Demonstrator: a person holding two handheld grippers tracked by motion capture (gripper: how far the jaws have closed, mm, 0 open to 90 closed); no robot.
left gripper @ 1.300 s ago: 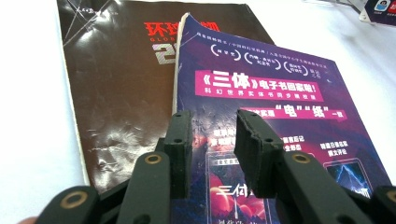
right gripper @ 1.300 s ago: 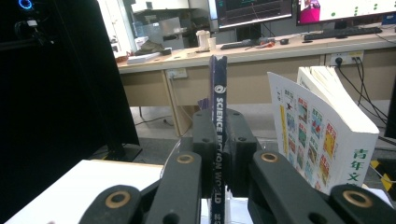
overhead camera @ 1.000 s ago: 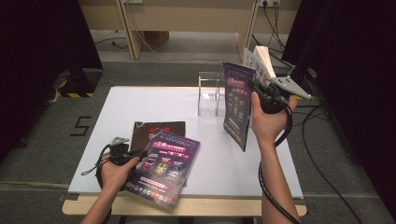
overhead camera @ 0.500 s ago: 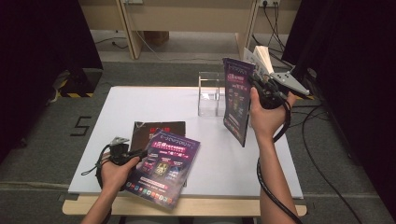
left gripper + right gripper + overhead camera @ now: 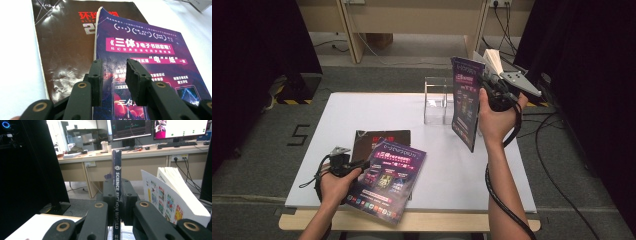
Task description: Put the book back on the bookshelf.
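Mid-step in filing magazines: right hand-held gripper (image 5: 490, 84) clamped on the spine of a purple magazine (image 5: 465, 100), held upright at the upper right of the high view, just right of the clear acrylic holder (image 5: 435, 99) on the white desk (image 5: 377, 107). Spine pinched between the jaws at centre of the right gripper view (image 5: 116, 195). Left hand-held gripper (image 5: 113, 75) half open at lower left, jaws over a second purple magazine (image 5: 387, 177) without visibly pressing it; that one overlapping a dark magazine (image 5: 369, 140). Next, probably: swinging the held magazine left over the holder, lining its edge with a slot, lowering before release.
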